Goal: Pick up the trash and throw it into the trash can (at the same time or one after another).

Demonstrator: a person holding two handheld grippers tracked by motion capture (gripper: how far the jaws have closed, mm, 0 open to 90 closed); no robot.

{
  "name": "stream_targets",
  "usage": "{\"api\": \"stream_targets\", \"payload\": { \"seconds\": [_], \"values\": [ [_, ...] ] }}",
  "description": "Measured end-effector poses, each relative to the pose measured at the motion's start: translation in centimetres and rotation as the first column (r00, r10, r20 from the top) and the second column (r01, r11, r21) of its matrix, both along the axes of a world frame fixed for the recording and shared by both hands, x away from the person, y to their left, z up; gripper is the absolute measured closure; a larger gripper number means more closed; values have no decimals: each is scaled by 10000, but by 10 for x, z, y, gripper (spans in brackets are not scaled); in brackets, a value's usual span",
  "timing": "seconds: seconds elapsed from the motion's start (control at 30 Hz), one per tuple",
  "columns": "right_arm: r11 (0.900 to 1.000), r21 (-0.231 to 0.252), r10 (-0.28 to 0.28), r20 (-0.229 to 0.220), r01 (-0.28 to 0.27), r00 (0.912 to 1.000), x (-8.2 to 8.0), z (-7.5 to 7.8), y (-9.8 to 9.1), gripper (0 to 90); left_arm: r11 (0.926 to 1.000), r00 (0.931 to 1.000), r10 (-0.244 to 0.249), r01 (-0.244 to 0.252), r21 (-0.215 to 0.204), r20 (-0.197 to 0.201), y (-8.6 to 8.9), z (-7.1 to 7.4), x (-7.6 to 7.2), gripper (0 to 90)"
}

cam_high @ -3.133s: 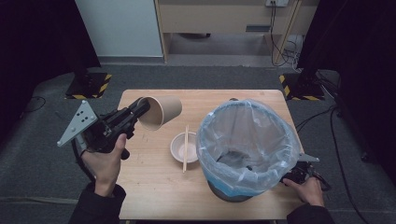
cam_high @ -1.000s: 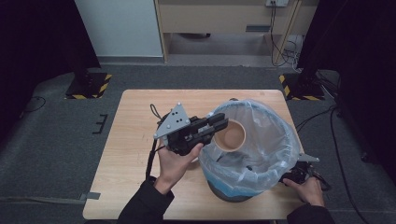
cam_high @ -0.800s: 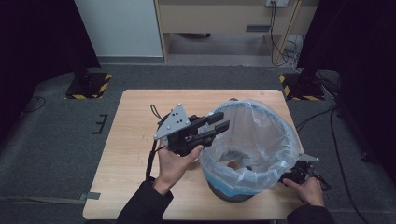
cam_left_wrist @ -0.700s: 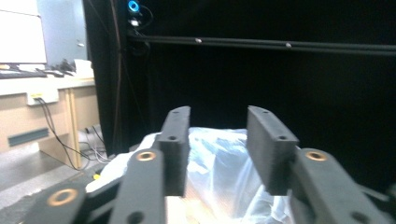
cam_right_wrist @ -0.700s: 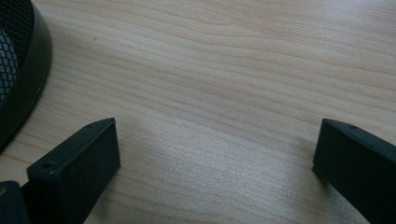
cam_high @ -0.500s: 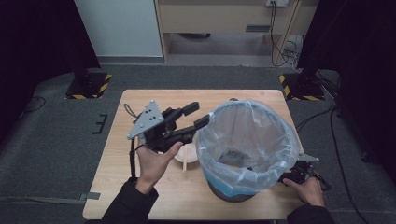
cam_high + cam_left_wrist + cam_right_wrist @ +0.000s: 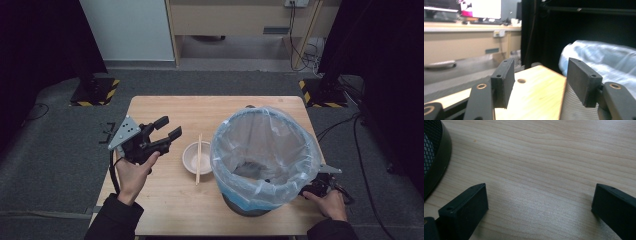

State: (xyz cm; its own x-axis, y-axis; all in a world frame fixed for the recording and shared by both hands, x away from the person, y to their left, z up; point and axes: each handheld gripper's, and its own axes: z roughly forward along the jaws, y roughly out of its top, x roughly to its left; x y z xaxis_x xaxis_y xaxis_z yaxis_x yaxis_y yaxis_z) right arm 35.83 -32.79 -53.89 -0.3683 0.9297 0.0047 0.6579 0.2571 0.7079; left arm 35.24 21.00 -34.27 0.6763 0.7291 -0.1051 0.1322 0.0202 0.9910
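Observation:
My left gripper (image 7: 169, 127) hovers open and empty over the left part of the wooden table (image 7: 165, 200), pointing toward the bin. In the left gripper view its jaws (image 7: 540, 82) stand wide apart, with the bag (image 7: 599, 57) ahead on the right. A black mesh bin lined with a clear plastic bag (image 7: 265, 145) stands on the right half of the table. Its inside is dark. My right gripper (image 7: 320, 189) rests by the bin's base, partly hidden behind the bag. In the right gripper view its jaws (image 7: 539, 205) are open on the bare wood beside the bin's base (image 7: 436, 157).
A white bowl (image 7: 187, 152) sits between my left gripper and the bin, with a pair of chopsticks (image 7: 199, 165) laid across it. Dark carpet surrounds the table, and a cabinet stands at the far side.
The left gripper carried a paper cup over the bin, opened and dropped it in. It then drew back to the left, open and empty. The right gripper has stayed put.

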Motion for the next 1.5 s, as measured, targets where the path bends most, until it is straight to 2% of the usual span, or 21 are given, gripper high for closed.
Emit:
{"api": "stream_targets", "payload": {
  "seconds": [0.03,0.07,0.1,0.13,0.17,0.23,0.33,0.37,0.4,0.53,0.57,0.63,0.83,0.9,0.97,1.13,1.17,1.2,1.23,1.33,1.5],
  "values": [
    [10000,20,-2,1,2,10000,0,0,0,7,9997,9993,164,-158,170,-333,2,-10,7,382],
    [10000,20,4,1,-4,10000,0,0,0,7,9997,9993,164,-158,170,-333,2,-10,7,381],
    [10000,30,3,-9,-3,10000,0,0,0,7,9991,9977,295,-276,311,-611,1,-20,14,379],
    [10000,30,3,-9,-3,10000,0,0,0,7,9991,9977,295,-276,311,-611,1,-20,14,380],
    [10000,35,42,-12,-42,10000,0,0,1,7,9980,9950,374,-326,532,-922,-1,-31,20,379],
    [10000,32,68,-19,-68,10000,0,0,1,7,9961,9913,459,-362,802,-1232,-3,-43,26,380],
    [10000,44,78,-3,-78,10000,0,0,1,7,9922,9859,561,-375,1187,-1578,-6,-58,32,380],
    [10000,44,78,-3,-78,10000,0,0,1,7,9922,9859,561,-375,1187,-1578,-6,-58,32,380],
    [9999,43,103,-4,-103,9999,0,0,1,7,9892,9818,632,-379,1414,-1792,-7,-67,36,380],
    [9999,33,133,-7,-133,9999,0,0,1,7,9807,9719,807,-378,1916,-2213,-9,-86,42,380],
    [9999,33,133,-7,-133,9999,0,0,1,7,9807,9719,807,-378,1916,-2213,-9,-86,42,381],
    [9999,18,170,11,-170,9999,0,0,1,7,9740,9641,884,-311,2244,-2503,-11,-98,45,382],
    [9998,29,185,-1,-185,9998,0,0,1,7,9688,9561,700,28,2477,-2844,-24,-112,46,386],
    [9998,30,183,0,-183,9998,0,0,1,7,9581,9510,663,238,2854,-3019,-35,-120,47,386],
    [9998,27,184,2,-184,9998,0,0,1,7,9518,9494,646,339,3050,-3073,-43,-123,47,386],
    [9998,18,202,2,-202,9998,0,0,1,7,9478,9419,602,500,3150,-3304,-56,-129,49,386],
    [9998,20,212,10,-212,9998,0,0,1,7,9417,9376,587,619,3306,-3428,-63,-134,50,386],
    [9998,20,212,10,-212,9998,0,0,1,7,9417,9376,587,619,3306,-3428,-63,-134,50,386],
    [9998,9,214,7,-214,9998,0,0,1,7,9388,9317,549,742,3363,-3589,-68,-139,50,387],
    [9998,11,214,5,-214,9998,0,0,1,7,9306,9237,524,927,3541,-3795,-73,-145,49,399],
    [9998,13,222,8,-222,9998,0,0,1,7,9251,9072,481,1173,3610,-4179,-75,-151,49,453]
  ]
}}
